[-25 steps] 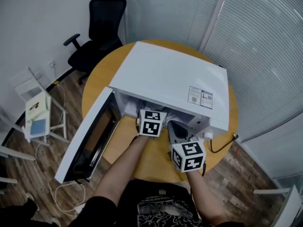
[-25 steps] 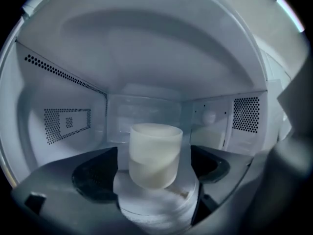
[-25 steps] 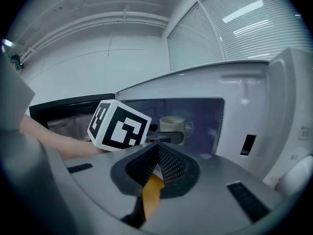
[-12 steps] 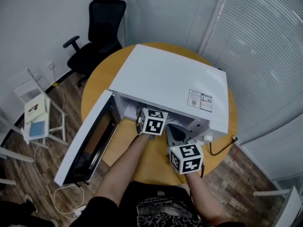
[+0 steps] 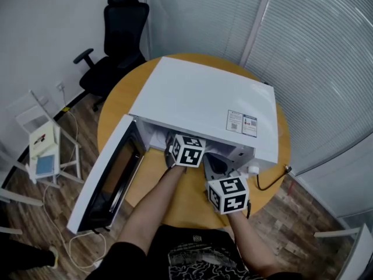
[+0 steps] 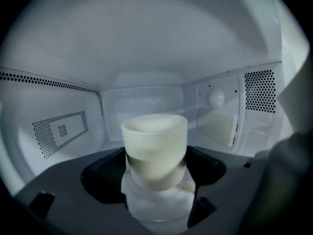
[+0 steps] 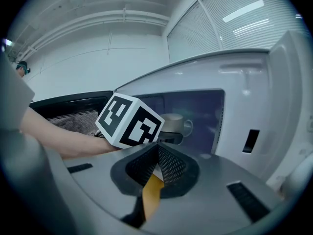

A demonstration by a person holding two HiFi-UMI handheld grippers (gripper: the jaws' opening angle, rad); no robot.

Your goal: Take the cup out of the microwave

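- Round wooden tabletop (image 5: 116,107) carries a white microwave (image 5: 204,101), its door (image 5: 108,177) swung open to the left.
- Cup (image 6: 154,148) stands upright on the glass plate (image 6: 156,212) inside the cavity. It is between the fingers (image 6: 105,175) of the left gripper (image 6: 155,170), which are closing round it; firm contact is not yet plain.
- Right gripper (image 7: 159,148) waits outside, near the opening, its fingers together on nothing.
- Best to finish the squeeze squarely on the cup's lower wall. Then lift only slightly and draw it straight out toward the near side, level, clear of the cavity roof and the door.
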